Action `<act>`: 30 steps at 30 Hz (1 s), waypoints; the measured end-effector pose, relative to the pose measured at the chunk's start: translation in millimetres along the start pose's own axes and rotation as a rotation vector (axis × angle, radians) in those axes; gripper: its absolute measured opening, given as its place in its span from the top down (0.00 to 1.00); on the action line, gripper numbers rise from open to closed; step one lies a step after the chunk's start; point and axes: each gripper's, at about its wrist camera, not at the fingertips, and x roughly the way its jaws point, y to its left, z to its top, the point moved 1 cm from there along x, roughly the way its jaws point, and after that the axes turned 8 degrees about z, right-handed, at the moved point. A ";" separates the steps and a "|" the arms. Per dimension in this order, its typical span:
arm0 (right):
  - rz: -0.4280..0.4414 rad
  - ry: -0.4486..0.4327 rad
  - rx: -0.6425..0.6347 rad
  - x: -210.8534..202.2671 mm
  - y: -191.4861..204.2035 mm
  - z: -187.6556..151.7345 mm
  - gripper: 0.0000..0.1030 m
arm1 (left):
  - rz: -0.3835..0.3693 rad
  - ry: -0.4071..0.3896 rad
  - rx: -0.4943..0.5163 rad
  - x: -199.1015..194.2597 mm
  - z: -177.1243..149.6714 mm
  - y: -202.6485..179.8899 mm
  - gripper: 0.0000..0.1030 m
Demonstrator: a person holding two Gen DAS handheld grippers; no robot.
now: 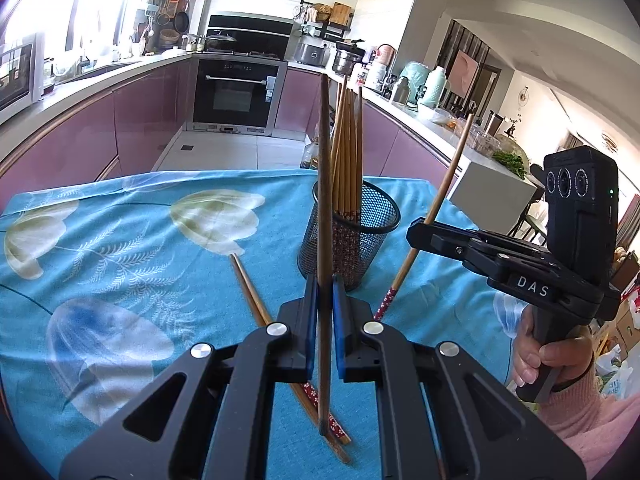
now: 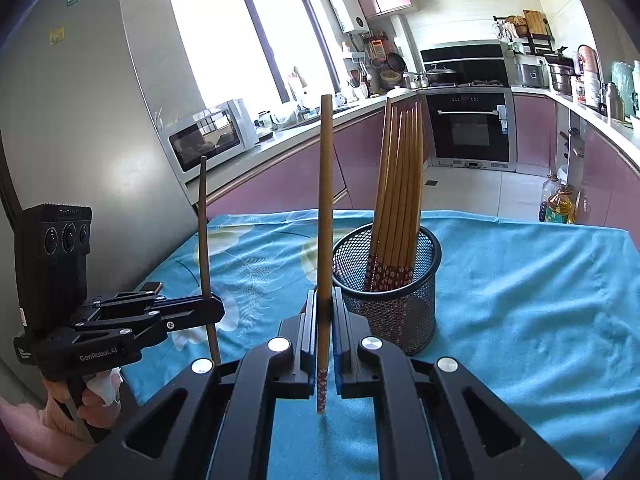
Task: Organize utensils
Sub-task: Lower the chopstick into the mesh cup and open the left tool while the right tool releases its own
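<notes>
A black mesh holder [image 1: 352,240] [image 2: 392,280] stands on the blue flowered tablecloth [image 1: 120,240] with several wooden chopsticks [image 1: 348,152] [image 2: 400,180] leaning upright in it. My left gripper [image 1: 325,304] [image 2: 214,309] is shut on a dark chopstick [image 1: 324,200] [image 2: 203,220], held upright just in front of the holder. My right gripper [image 2: 325,312] [image 1: 418,231] is shut on a lighter chopstick [image 2: 325,200] [image 1: 444,192] with a patterned lower end, raised off the cloth to the right of the holder. Two loose chopsticks [image 1: 252,300] lie on the cloth under my left gripper.
The table's far edge [image 2: 480,216] borders the kitchen floor, where oil bottles [image 2: 560,204] stand. Pink cabinets and an oven [image 1: 236,96] line the back. A microwave [image 2: 212,140] sits on the left counter by a tall fridge [image 2: 80,100]. A hand [image 1: 552,356] grips the right handle.
</notes>
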 end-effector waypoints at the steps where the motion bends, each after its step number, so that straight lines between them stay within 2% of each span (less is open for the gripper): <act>1: 0.000 -0.003 -0.001 -0.3 -0.1 0.1 0.94 | -0.001 -0.003 0.002 -0.5 0.7 -0.9 0.92; 16: -0.017 -0.067 -0.016 -17.3 -5.0 15.7 0.94 | -0.029 -0.043 0.009 -5.1 17.7 -7.2 0.92; 30: -0.027 -0.131 -0.054 -33.8 -5.8 37.9 0.94 | -0.048 -0.124 0.007 -21.3 51.8 -12.1 0.92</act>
